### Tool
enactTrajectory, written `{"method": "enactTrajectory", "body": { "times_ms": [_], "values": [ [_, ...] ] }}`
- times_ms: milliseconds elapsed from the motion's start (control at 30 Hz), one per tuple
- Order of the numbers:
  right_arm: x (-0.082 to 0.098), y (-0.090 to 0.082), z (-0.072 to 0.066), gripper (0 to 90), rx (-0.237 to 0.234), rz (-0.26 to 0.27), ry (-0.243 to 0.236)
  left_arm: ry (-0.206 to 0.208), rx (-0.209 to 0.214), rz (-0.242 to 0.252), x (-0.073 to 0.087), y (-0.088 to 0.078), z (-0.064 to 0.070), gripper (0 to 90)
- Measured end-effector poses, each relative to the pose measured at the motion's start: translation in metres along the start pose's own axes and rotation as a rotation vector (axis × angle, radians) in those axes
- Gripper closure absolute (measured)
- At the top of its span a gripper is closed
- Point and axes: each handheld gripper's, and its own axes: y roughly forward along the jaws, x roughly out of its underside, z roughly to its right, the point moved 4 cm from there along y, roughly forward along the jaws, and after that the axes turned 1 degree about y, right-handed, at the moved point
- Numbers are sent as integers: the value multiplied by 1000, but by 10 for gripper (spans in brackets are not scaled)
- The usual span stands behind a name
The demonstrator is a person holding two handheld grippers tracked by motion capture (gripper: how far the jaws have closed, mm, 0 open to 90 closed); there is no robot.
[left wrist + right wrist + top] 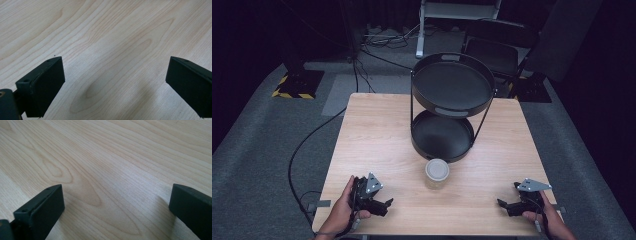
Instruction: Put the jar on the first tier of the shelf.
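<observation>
My left tool (384, 204) and right tool (503, 204) rest spread wide on the pale wooden tabletop (377, 145), the small clear white-lidded jar (437, 170) standing between them, near the black two-tier round tray stand (452, 107).

Jar (437, 170) on table (377, 130), before tiered tray (452, 107); between both hand-held grippers.

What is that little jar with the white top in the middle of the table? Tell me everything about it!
The jar is small and round, with see-through sides that look like glass or clear plastic and a pale, whitish lid closed on top. It stands upright on the wooden table, just in front of the bottom tray of the black two-tier stand, close to it but seemingly not touching. What is inside cannot be made out. Neither gripper touches it; only the table does.
</observation>
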Motion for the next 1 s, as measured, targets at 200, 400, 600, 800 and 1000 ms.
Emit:
{"method": "enactTrajectory", "body": {
  "times_ms": [200,400,600,800,1000],
  "values": [
    [0,0,0,0,0,0,0,9,6,4,-4,1,3,20],
    [0,0,0,0,0,0,0,21,3,2,-7,1,4,21],
    [0,0,0,0,0,0,0,37,5,3,-15,2,6,20],
    [0,0,0,0,0,0,0,77,-5,-3,-25,3,9,21],
    [0,0,0,0,0,0,0,96,2,-3,-31,2,13,21]
  ]
}}
